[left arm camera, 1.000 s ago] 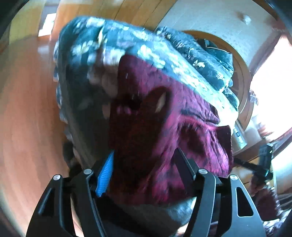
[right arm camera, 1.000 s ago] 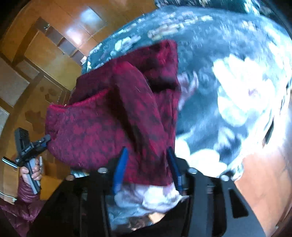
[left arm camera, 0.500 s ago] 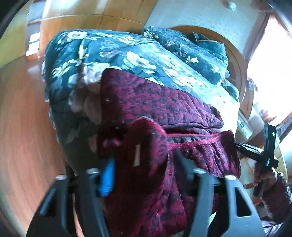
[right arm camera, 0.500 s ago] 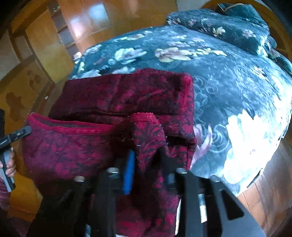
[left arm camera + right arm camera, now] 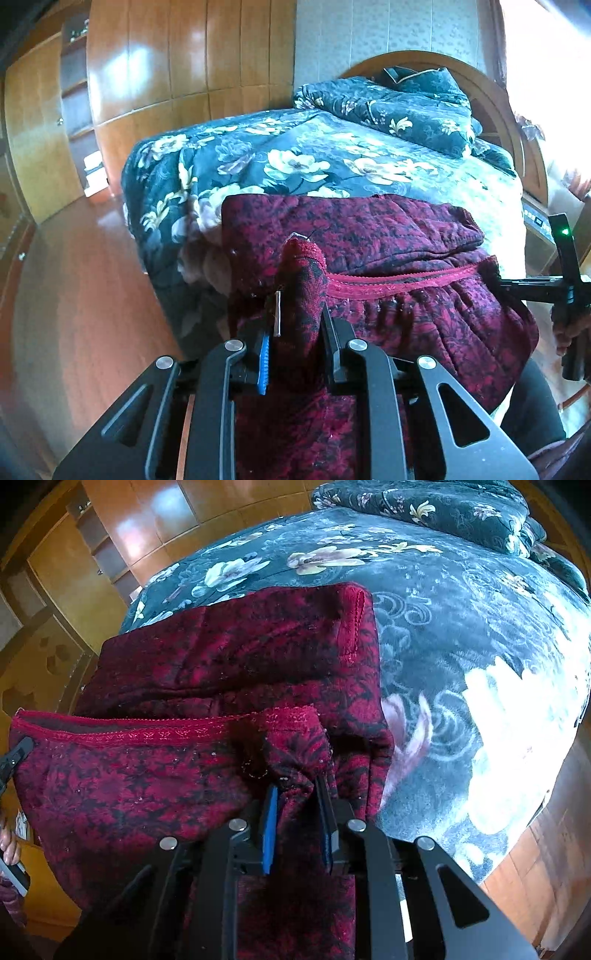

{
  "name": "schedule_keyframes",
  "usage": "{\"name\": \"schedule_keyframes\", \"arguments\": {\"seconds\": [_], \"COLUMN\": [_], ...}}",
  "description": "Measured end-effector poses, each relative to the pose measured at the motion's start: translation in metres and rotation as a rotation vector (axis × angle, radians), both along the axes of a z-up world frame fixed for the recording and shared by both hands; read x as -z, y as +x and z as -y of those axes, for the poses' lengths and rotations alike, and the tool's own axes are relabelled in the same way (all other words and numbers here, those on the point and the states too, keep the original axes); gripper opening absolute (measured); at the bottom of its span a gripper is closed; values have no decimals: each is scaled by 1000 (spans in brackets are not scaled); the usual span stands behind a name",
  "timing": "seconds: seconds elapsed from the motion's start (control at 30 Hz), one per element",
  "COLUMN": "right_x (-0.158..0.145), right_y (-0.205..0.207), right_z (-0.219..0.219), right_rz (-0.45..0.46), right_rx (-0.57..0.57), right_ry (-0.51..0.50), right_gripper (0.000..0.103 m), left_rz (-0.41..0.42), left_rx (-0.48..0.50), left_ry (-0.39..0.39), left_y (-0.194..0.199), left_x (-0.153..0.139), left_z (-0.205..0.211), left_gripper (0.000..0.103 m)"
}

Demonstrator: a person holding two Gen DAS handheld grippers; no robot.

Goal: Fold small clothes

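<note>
A dark red patterned garment with a pink elastic waistband lies partly on the near end of the bed and hangs off its edge. My left gripper is shut on the waistband's left corner. My right gripper is shut on the waistband's right corner; the garment fills that view's centre. The waistband is stretched between the two grippers above the folded lower part. The right gripper also shows at the right edge of the left wrist view.
The bed has a dark teal floral quilt, with a folded quilt at the wooden headboard. Wooden wardrobes stand behind. A glossy wood floor lies to the left of the bed.
Both grippers have pulled back and up from the bed, lifting the waistband. The views now look level across the bed instead of close down onto the cloth.
</note>
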State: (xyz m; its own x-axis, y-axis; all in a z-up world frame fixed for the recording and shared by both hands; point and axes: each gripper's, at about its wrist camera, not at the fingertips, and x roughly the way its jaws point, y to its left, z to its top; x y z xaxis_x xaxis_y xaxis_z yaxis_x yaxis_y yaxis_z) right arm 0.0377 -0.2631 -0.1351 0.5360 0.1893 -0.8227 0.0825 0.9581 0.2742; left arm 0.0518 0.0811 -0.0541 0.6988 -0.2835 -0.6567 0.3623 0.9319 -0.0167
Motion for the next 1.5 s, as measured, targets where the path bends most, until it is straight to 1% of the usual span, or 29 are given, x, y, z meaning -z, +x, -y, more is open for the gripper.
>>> {"name": "schedule_keyframes", "arguments": {"seconds": [0.27, 0.33, 0.57, 0.73, 0.87, 0.93, 1.0, 1.07, 1.17, 1.27, 1.37, 1.5], "right_x": [-1, -2, -6, -15, -17, -13, -14, -24, -49, -73, -91, -103], "right_y": [-1, -1, -2, -6, -10, -10, -11, -14, -24, -28, -21, -1], "right_z": [2, 2, -2, -7, -9, -13, -16, -17, -12, -8, -3, -2], "right_rz": [1, 0, -4, 11, 18, 8, 8, 24, 83, 142, 190, 220], "right_rx": [0, -1, -6, -8, -10, -21, -31, -42, -48, -46, -36, -23], "right_ry": [2, 1, -19, -43, -57, -75, -90, -92, -48, -23, 7, -6], "right_gripper": [19, 21, 21, 15, 14, 14, 13, 12, 11, 10, 10, 10], "left_rz": [11, 15, 17, 23, -7, -33, -44, -38, -13, 5, 10, 35], "left_rx": [-13, -14, -21, -32, -52, -64, -72, -58, -33, -26, -38, -51], "left_ry": [3, 5, 0, -1, -19, -34, -60, -122, -200, -253, -281, -261], "left_y": [-5, -5, -9, -14, -12, -11, -13, -19, -25, -20, -5, 21], "left_x": [-1, -1, -1, -1, 9, 15, 15, 6, -14, -30, -40, -53], "left_z": [0, 0, -1, -3, -7, -10, -14, -22, -32, -37, -37, -31], "left_gripper": [21, 21, 21, 21, 21, 18, 17, 16, 15, 15, 15, 15]}}
